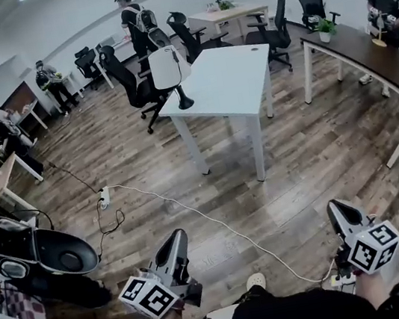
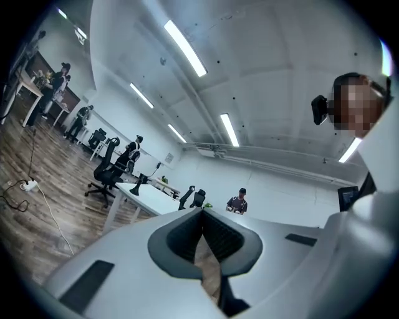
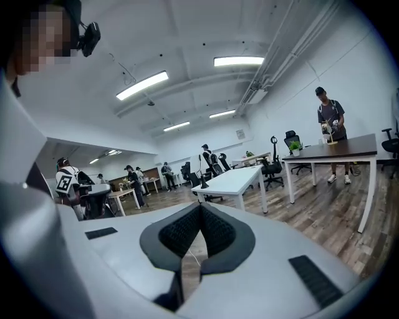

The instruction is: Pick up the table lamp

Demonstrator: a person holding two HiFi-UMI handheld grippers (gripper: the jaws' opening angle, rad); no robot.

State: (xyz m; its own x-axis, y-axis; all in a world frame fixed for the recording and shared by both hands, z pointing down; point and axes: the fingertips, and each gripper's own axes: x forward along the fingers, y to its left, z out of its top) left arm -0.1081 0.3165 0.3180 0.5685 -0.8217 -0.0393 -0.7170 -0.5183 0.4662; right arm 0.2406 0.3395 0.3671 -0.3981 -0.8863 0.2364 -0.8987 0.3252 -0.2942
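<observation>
Lamp (image 1: 169, 67): white shade, black stem and base, upright at the white table's (image 1: 226, 82) left edge.

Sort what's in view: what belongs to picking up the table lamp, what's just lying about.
Job: table lamp; white table under it; left gripper, shut, empty; right gripper, shut, empty.
Lying about: power strip; office chair; potted plant; dark desk.

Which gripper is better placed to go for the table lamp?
Left, narrowly. The table lamp stands at the left corner of the white table, more in line with the left gripper than the right gripper. Both are shut, empty and well short of the table.
</observation>
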